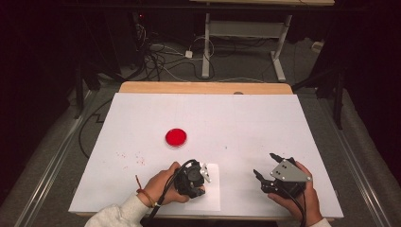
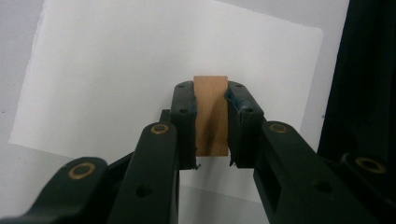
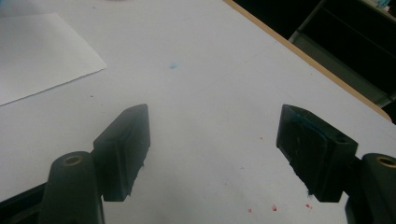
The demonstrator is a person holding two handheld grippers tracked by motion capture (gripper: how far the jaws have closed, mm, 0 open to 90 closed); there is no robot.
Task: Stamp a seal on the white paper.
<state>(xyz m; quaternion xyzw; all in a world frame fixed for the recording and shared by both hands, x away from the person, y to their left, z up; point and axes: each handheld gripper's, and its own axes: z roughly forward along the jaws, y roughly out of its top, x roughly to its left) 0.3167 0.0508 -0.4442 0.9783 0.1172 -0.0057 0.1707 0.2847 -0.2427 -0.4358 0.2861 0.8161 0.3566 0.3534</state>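
I have the left gripper clamped on a small wooden block, the two pads pressing its long sides so it stands between them above a white sheet of paper. In the high view that gripper sits near six o'clock on the table, just left of centre, pointed down over the same sheet. The block looks like plain sanded wood, pale tan with a faint grain, flat-faced and square-cornered. I cannot tell whether its lower end touches the paper or hangs just off it.

The red dish lies at about eleven o'clock from the block, well apart, round and shallow and glossy. Small red specks dot the table between nine and ten o'clock of my left hand.

My right gripper rests at about four o'clock on the table with its jaws wide apart and nothing between them; in its own view the pads are matte black rubber with a trace of blue at the edges.

I judge this to be a stamping step: block held, poised over the paper. The next move calls for a straight, level press down, without twisting, with the sheet kept from sliding.
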